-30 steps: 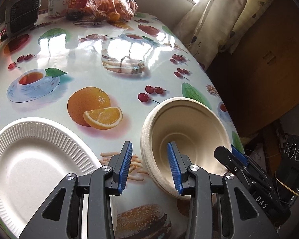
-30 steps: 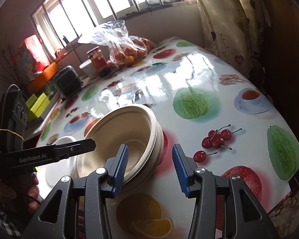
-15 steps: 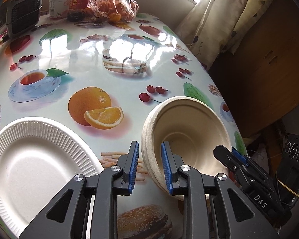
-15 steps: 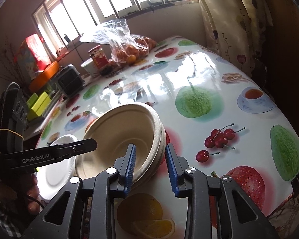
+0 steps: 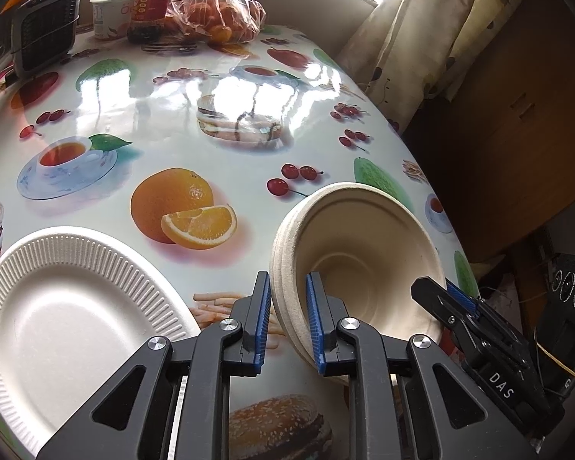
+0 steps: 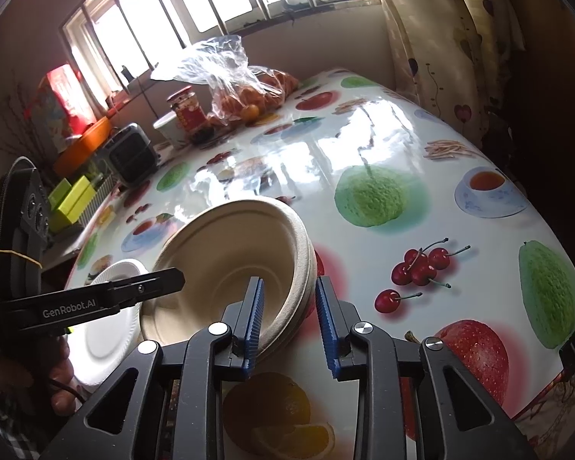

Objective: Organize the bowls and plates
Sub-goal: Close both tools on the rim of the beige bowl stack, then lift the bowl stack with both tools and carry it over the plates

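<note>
Left wrist view: the left tool [image 5: 286, 316] sits at lower centre, its blue pads having just closed in on the near rim of the bowls [image 5: 364, 253], one pad outside the stack and one inside; they look clamped on the rim. Those tan bowls are nested, tilted toward the camera, and rest on the table [image 5: 230, 145] at lower right, near its edge. From the right, the right tool [image 5: 454, 299] reaches the opposite rim of the same stack. A white ribbed plate [image 5: 57, 306] lies flat at lower left, just beside the left tool and apart from the bowls. At the far top stand a bag of oranges [image 5: 218, 11], a red jar [image 5: 151, 4], a white tub [image 5: 111, 11] and a dark grilled box [image 5: 44, 27]. A curtain [image 5: 421, 30] hangs at upper right.

Right wrist view: the right tool [image 6: 289, 320] at lower centre has also just been closing, and its jaws straddle the stacked rims, one pad inside the bowls [image 6: 234, 260], one outside; whether both pads press I cannot tell for sure, though the grip looks closed on the rim. The left tool [image 6: 172, 278] comes in from the left, a hand [image 6: 27, 375] behind it. The plate [image 6: 107, 329] shows past the bowls at lower left.
</note>
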`<control>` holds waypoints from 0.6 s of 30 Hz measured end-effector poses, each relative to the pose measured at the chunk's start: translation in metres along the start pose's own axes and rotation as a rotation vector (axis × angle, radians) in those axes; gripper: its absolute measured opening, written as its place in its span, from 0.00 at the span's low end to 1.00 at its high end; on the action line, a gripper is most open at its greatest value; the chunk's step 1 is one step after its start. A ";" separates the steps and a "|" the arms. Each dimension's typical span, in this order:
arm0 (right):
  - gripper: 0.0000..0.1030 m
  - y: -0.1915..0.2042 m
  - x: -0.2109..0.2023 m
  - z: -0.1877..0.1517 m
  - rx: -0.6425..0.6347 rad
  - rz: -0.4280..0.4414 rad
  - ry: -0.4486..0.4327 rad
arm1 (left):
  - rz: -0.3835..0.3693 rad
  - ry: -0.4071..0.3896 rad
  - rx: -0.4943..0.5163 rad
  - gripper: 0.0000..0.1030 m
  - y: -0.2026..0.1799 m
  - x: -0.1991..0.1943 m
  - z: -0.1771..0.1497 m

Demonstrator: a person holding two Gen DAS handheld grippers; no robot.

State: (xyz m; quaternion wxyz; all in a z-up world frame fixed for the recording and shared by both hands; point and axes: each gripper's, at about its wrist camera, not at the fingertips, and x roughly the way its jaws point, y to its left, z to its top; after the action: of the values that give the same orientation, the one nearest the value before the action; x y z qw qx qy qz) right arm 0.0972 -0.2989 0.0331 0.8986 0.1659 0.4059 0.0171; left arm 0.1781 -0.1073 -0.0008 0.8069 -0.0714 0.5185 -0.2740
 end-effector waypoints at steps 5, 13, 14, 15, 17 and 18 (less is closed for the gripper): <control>0.26 0.000 0.000 0.000 0.000 0.001 0.000 | 0.002 -0.003 0.002 0.19 0.000 -0.001 0.001; 0.26 0.001 0.000 0.001 -0.012 0.004 -0.006 | 0.008 -0.020 0.003 0.19 0.001 -0.009 0.001; 0.26 0.001 0.000 0.001 -0.015 0.005 -0.007 | 0.010 -0.021 0.004 0.19 0.001 -0.011 0.001; 0.26 0.002 0.000 0.002 -0.018 0.006 -0.008 | 0.012 -0.024 0.003 0.19 0.001 -0.012 0.000; 0.26 0.005 -0.001 0.003 -0.023 0.009 -0.010 | 0.015 -0.029 0.003 0.19 0.001 -0.015 0.000; 0.26 0.006 -0.002 0.003 -0.026 0.010 -0.011 | 0.016 -0.032 0.001 0.19 0.002 -0.016 -0.001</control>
State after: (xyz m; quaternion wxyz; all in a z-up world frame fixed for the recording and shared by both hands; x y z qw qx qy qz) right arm 0.0991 -0.2943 0.0380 0.9027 0.1563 0.4000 0.0262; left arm 0.1732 -0.0975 0.0112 0.8173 -0.0712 0.5058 -0.2667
